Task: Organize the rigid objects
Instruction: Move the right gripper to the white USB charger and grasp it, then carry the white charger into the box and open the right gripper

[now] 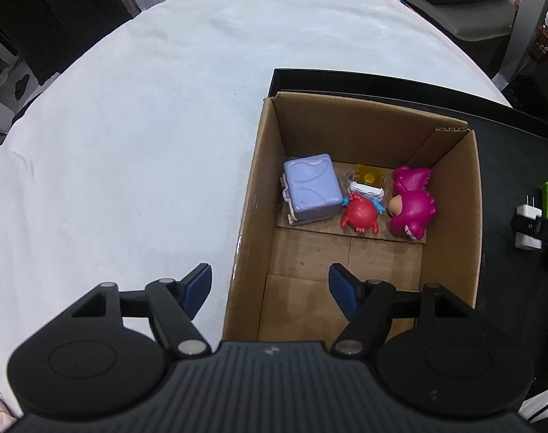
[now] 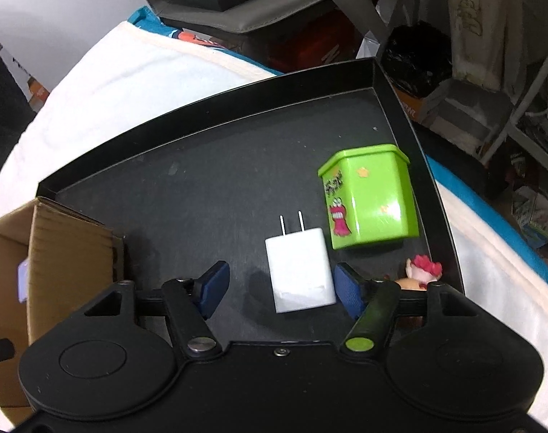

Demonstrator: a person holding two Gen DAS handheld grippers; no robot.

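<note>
Left tool (image 1: 270, 290): hanging released and empty, its blue pads spread either side of the near left wall of the cardboard box (image 1: 254, 195), pointing steeply down.
Right tool (image 2: 281, 290): standing apart around the white charger (image 2: 299, 270); the right pad is sitting just beside the charger's edge, the left pad is clear of it, so nothing is being gripped.
White charger: lying flat on the black tray (image 2: 201, 166), prongs pointing away from the tool.
Green tin (image 2: 369, 198): sitting on the tray just beyond and to the right of the charger, a red cartoon face showing on its side.
Small figure (image 2: 423, 270): peeking out near the tray's right rim, mostly hidden behind the right tool.
Cardboard box: standing in the tray's left part, holding a lilac cube (image 1: 311, 189), a red crab toy (image 1: 360, 214), a yellow piece (image 1: 371, 175) and a magenta figure (image 1: 412, 204) along its far side.
Table (image 1: 129, 144): lying under a white cloth, carrying the tray.
</note>
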